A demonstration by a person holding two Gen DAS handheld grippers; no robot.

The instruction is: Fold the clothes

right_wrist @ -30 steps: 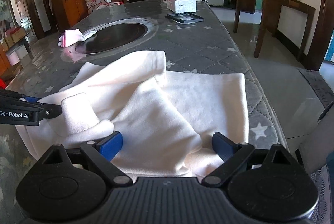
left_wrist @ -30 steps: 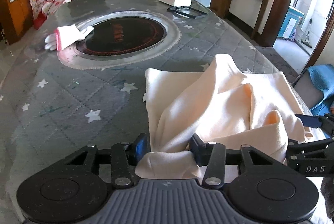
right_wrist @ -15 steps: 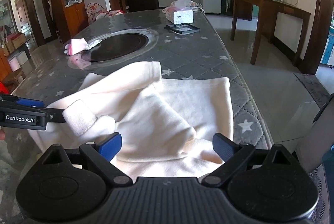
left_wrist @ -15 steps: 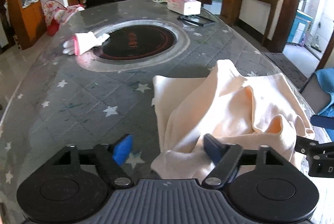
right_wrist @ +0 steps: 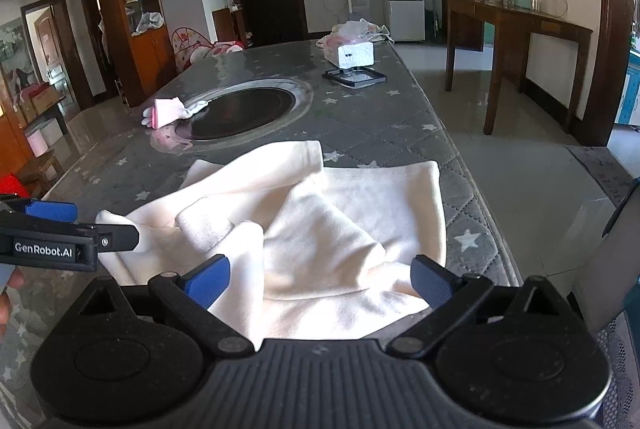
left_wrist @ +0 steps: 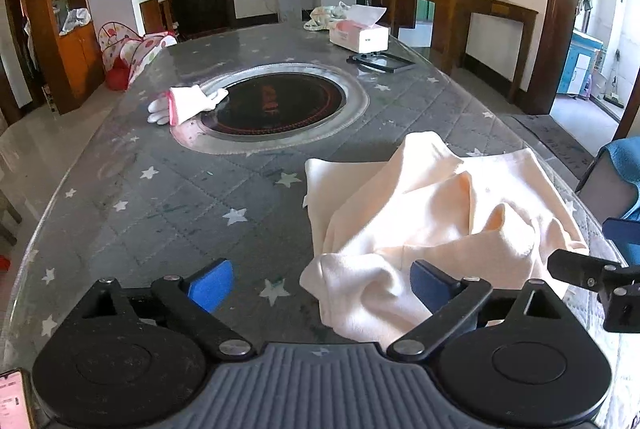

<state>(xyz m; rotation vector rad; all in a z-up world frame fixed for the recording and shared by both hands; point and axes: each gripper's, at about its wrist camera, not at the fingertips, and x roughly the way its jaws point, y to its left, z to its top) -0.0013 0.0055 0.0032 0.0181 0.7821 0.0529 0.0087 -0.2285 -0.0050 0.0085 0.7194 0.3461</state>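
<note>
Spanning both views: table [left_wrist: 168,197], grey quilted cover with white stars under a glossy sheet, round dark hotplate [left_wrist: 276,105] set into the middle.
Garment: cream cloth [left_wrist: 432,213], rumpled and half folded, on the near right end of the table; one flat layer reaches the right edge, bunched folds on top.
Left gripper [left_wrist: 320,281]: jaws wide apart, gripping nothing. Right blue pad [left_wrist: 430,283] sits against the near fold of the cloth, left blue pad over bare table cover. In the right wrist view it enters from the left, tip just at the cloth's left corner; contact there can't be confirmed.
Right gripper [right_wrist: 320,277]: jaws wide apart, nothing clamped. Cloth lies between and under the two blue pads [right_wrist: 208,279], near hem running under the gripper body. Whether the pads touch fabric: can't tell.
Tissue box [left_wrist: 360,35]: far end of table, tissue sticking up, well apart from the cloth.
Black tray [left_wrist: 380,63]: flat, just in front of the tissue box.
Glove [left_wrist: 184,103]: white with pink cuff, at the left rim of the hotplate.
Phone [left_wrist: 12,403]: corner of a lit screen, bottom left of the left wrist view.
</note>
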